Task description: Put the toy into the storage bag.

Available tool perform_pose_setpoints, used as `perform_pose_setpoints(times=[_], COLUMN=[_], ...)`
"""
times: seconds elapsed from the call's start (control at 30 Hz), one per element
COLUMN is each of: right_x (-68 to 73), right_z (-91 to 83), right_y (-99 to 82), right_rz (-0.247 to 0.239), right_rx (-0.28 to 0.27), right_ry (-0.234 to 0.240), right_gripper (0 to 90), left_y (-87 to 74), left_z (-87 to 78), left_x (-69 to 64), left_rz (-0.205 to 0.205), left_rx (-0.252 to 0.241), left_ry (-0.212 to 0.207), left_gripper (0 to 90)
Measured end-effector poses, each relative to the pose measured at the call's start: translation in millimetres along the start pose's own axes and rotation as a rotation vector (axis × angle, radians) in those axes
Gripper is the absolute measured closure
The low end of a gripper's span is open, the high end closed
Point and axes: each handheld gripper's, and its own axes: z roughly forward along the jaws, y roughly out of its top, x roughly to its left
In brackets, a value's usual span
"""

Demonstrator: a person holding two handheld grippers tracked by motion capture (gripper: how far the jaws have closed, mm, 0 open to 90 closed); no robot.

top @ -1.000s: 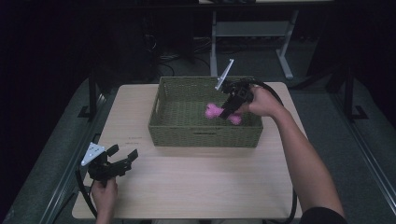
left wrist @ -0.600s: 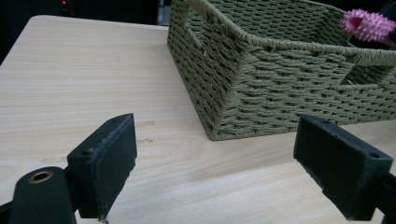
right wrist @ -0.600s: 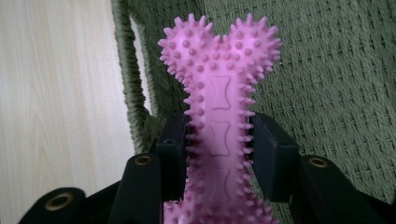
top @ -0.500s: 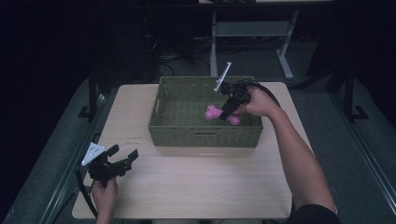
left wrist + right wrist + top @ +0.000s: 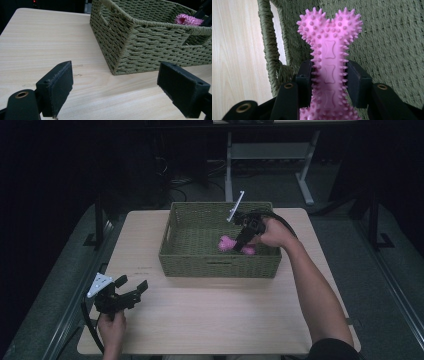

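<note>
Since a second ago my right gripper [image 5: 241, 241] has sunk a little, carrying the pink bone [image 5: 329, 62] lower inside the basket [image 5: 175, 255], right of centre in the high view. The wooden table [image 5: 210, 320] stands in a dark room. My right jaws pinch the bone's shaft; my left gripper [image 5: 134, 288] rests spread, lower left.

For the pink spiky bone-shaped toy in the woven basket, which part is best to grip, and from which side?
Grip the pink spiky bone-shaped toy across its narrow middle shaft, coming from above into the green woven basket. The shaft is slimmer than the knobbed ends, so the jaws fit around it and the ends likely stop slipping. The right gripper holds it this way.
</note>
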Motion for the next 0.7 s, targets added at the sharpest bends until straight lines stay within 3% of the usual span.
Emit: perform_pose_setpoints(times=[0.7], right_x=[-1.7], right_z=[12.7], right_y=[-6.0], right_rz=[0.013], right_rx=[0.002], right_ry=[0.016], right_gripper=[58.3], left_y=[-0.1], left_z=[0.4], left_x=[-0.9], left_rz=[-0.001], left_rx=[-0.001], left_ry=[-0.002], left_gripper=[12.8])
